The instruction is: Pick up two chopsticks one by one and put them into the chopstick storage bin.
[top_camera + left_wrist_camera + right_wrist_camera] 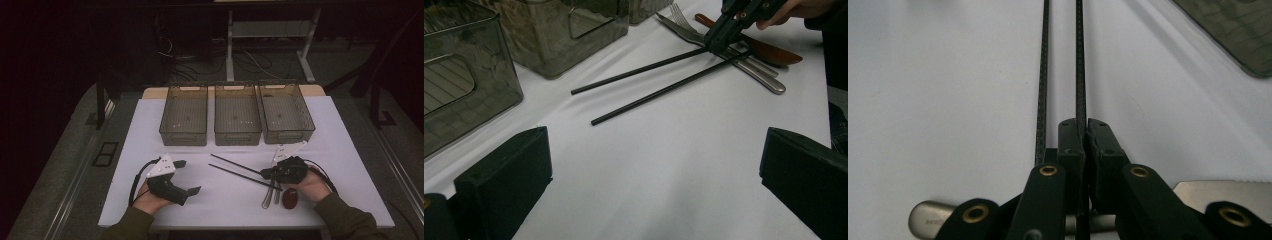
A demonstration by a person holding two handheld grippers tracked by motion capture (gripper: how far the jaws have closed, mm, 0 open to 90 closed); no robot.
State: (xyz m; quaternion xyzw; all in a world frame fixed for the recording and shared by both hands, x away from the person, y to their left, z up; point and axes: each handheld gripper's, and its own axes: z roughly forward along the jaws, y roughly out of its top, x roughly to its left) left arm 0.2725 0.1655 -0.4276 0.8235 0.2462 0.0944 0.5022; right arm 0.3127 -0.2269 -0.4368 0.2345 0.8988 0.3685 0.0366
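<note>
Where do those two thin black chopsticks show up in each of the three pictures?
High view: the chopsticks lie mid-table, slanting from below the middle bin down to the right claw.
Left gripper view: upper middle, running up-right to the right claw.
Right gripper view: two parallel lines from the top edge down; the claw is shut on the right-hand one.
Shared landmark: the right claw pinching a chopstick, beside the steel cutlery handles.

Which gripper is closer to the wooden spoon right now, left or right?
Right. The right gripper sits just above the wooden spoon, shut on a chopstick. The left gripper rests open far across the table.
</note>
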